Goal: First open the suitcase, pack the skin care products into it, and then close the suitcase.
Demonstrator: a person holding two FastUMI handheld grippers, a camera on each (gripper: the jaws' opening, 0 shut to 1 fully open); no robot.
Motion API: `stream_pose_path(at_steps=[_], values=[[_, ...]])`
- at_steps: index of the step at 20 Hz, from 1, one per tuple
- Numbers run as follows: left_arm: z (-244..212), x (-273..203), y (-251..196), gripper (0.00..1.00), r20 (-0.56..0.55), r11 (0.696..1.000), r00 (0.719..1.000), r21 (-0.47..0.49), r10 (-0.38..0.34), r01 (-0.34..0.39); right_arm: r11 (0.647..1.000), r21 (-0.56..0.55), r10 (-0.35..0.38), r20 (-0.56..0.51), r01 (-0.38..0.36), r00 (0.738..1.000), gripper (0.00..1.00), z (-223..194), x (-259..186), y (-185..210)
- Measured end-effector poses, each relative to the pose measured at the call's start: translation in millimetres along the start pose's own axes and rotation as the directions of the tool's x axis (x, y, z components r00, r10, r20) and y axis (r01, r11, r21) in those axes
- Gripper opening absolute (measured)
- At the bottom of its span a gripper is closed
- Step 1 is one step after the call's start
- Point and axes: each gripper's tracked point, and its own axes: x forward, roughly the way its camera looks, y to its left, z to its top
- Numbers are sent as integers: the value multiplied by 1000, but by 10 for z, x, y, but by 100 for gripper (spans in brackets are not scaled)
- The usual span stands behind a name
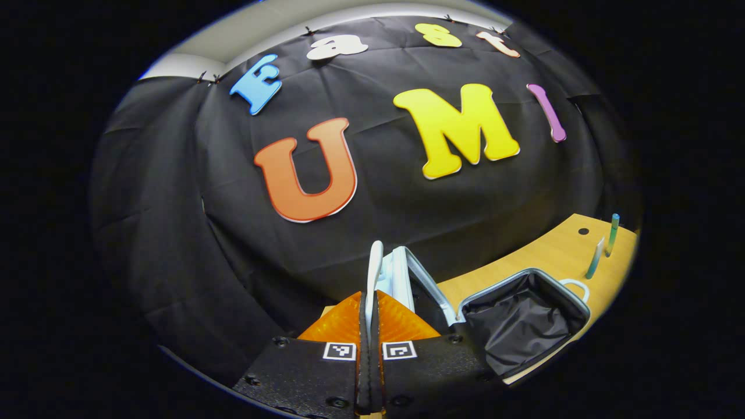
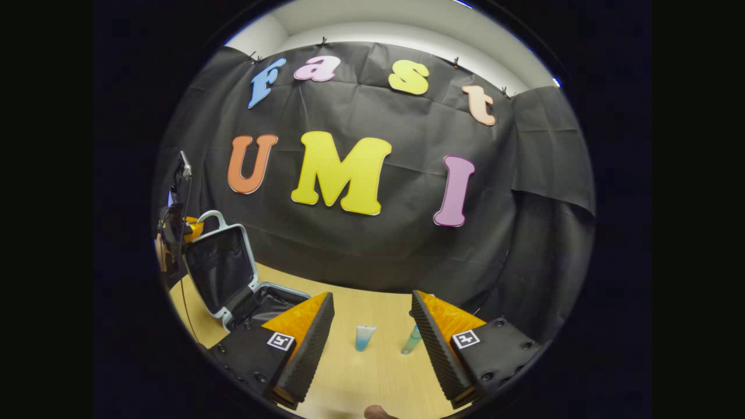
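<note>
evidently the left hand-held gripper (image 1: 370, 302) is pinched on the raised suitcase lid (image 1: 376, 267) to prop the suitcase (image 2: 233, 273) open on the worktop (image 2: 372, 372), while the right hand-held gripper (image 2: 372, 326) gapes toward the two skin care tubes (image 2: 365, 337) standing nearby.

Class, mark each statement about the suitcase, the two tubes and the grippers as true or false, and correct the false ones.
1. The suitcase is closed. False: its lid stands raised.
2. Two tubes stand on the table. True: one tube and another tube.
3. The right gripper is open. True.
4. The left gripper holds a tube. False: its fingers are closed on the lid's edge.
5. A tube lies inside the suitcase. False: its lining is bare.
</note>
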Motion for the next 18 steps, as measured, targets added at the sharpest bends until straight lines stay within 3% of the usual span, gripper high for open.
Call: stream_pose_path(at_steps=[7, 12, 15, 18], values=[[-1155, 326, 574, 3, -175, 985, 985, -173, -12, -18, 1000, 23, -13, -72, 14, 997, 79, -75, 59, 280], [-2096, 373, 597, 3, -313, 928, 946, -369, -82, -42, 1000, 10, -18, -125, 19, 992, 80, -208, 129, 419], [-2350, 396, 533, 3, -330, 880, 936, -472, -121, -52, 1000, 11, -15, -153, 16, 988, 80, -284, 162, 489], [-2482, 421, 458, 3, -352, 855, 926, -514, -139, -67, 999, 27, -12, -173, 17, 985, 80, -360, 199, 521]])
